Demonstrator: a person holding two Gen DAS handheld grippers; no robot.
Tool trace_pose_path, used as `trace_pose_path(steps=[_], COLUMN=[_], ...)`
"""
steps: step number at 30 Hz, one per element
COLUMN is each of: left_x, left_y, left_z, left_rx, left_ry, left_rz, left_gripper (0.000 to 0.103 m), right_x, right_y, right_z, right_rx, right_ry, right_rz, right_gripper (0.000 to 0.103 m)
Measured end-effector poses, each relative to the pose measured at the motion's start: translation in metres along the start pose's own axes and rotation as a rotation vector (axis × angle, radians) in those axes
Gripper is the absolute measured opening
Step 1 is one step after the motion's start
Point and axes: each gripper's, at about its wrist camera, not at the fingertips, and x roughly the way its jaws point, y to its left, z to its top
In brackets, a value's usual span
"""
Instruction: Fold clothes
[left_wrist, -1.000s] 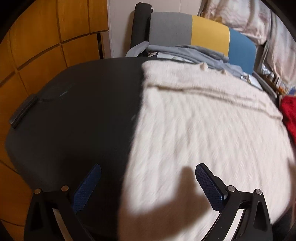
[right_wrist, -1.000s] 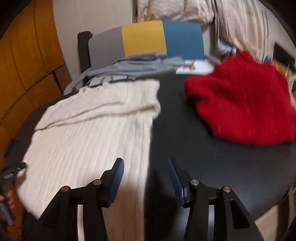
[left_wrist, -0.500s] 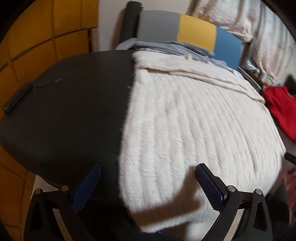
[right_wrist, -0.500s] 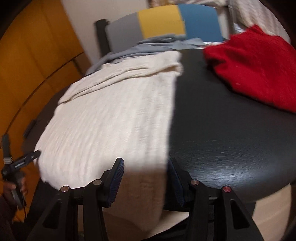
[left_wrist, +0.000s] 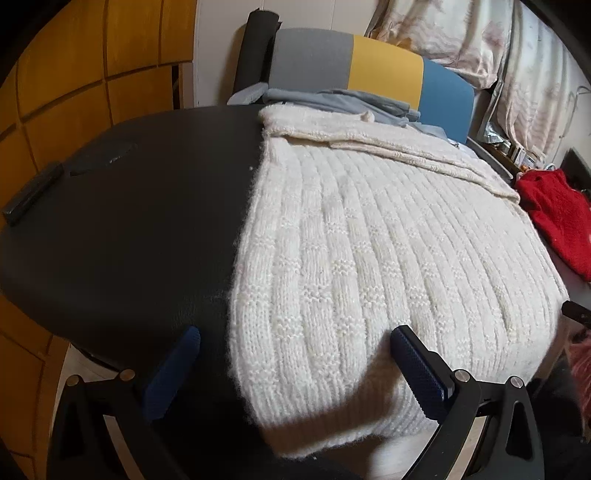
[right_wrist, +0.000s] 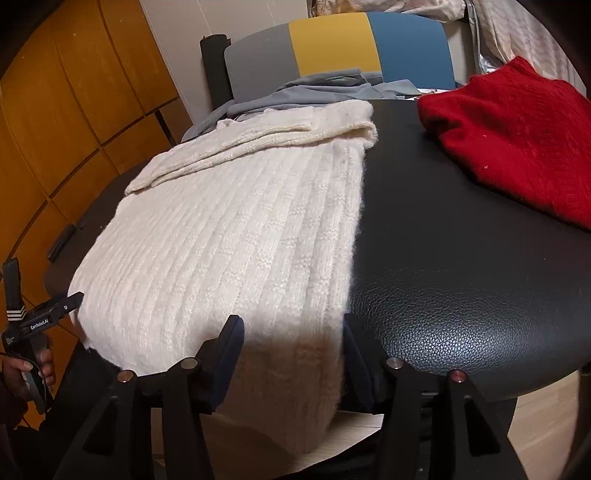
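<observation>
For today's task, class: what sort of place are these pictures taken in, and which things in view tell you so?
Probably a lived-in room at home: knitwear, a cream sweater and a red sweater, lies on a black table, beside a padded chair and wooden cabinet doors.

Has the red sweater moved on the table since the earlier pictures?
No. The red sweater lies at the same far right part of the black table, near the chair; only the camera shifted.

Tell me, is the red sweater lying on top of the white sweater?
No, the red sweater lies apart from the white sweater, with bare black table between them.
</observation>
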Motion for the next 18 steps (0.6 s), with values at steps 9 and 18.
trace_pose_path(steps=[9, 18], left_x=[-0.006, -0.01], left_y=[-0.002, -0.011], left_z=[-0.002, -0.006], left_rx=[0.01, 0.072], left_ry=[0.052, 0.098], left_rz=[-0.046, -0.1], left_gripper=[0.088, 0.08], right_x=[0.001, -0.001], right_y=[0.015, 0.009], right_z=[-0.004, -0.004], right_rx=[-0.077, -0.05], right_ry=[0.024, 0.057], right_rz=[0.004, 0.123], right_gripper=[0.042, 0.045])
